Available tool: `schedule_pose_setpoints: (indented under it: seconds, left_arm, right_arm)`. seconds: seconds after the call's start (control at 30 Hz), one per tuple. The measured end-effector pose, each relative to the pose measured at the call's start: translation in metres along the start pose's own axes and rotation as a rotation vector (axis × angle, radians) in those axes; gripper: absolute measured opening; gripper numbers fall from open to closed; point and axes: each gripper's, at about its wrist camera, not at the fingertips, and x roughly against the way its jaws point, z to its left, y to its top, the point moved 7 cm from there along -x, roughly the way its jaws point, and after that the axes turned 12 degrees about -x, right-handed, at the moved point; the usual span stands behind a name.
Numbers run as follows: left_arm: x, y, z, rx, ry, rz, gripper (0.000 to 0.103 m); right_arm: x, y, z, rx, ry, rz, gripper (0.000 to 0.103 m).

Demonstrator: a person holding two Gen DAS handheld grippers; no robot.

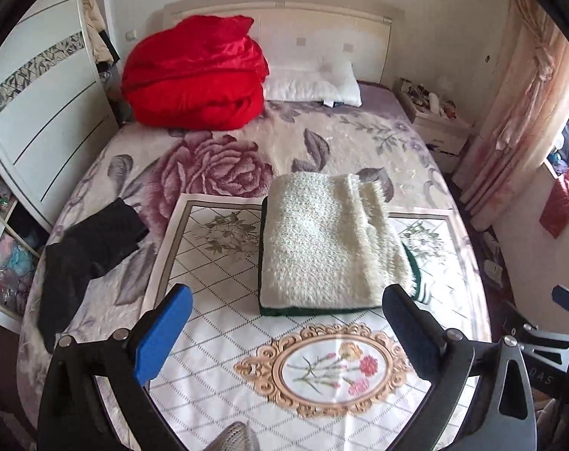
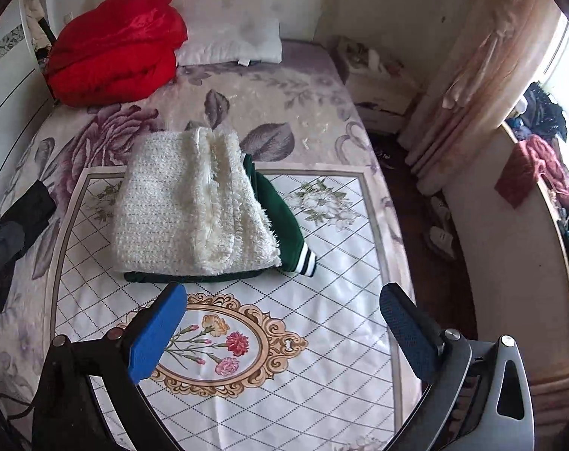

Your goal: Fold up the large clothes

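A folded cream fuzzy sweater [image 1: 325, 240] lies on top of a folded dark green garment [image 1: 314, 310] with white-striped cuff, on a white floral mat [image 1: 216, 300] on the bed. In the right wrist view the sweater [image 2: 186, 203] and the green garment [image 2: 280, 214] sit just beyond my fingers. A crumpled black garment [image 1: 85, 251] lies at the mat's left; it also shows in the right wrist view [image 2: 28, 206]. My left gripper [image 1: 288, 300] is open and empty, just short of the stack. My right gripper [image 2: 284, 297] is open and empty above the mat.
A red quilt [image 1: 198, 75] and white pillow [image 1: 314, 82] lie at the bed's head. A white wardrobe [image 1: 40, 112] stands left, a nightstand [image 1: 434, 120] and pink curtain [image 1: 521, 112] right. Clothes pile on the sill [image 2: 540, 165].
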Motion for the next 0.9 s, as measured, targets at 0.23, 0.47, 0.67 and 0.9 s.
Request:
schedule_pose_setpoints:
  seconds: [0.23,0.47,0.67,0.9]
  left_arm:
    - [0.132,-0.017,-0.002,0.005,0.041,-0.054,0.103]
    - [0.235,-0.037,-0.008,0.031,0.084,-0.104,0.103]
    - [0.292,-0.056,-0.014,0.02,0.108,-0.114,0.103]
    - [0.325,-0.069,-0.02,0.006,0.124,-0.076,0.103]
  right_arm:
    - [0.168,-0.011,-0.035,-0.014,0.02,-0.126,0.103]
    - [0.302,-0.033,-0.062,0.005,0.061,-0.238,0.103]
    - [0.378,-0.054,-0.082,-0.008,0.095,-0.28,0.103]
    - [0.423,-0.071,-0.094,0.003,0.117,-0.262,0.103]
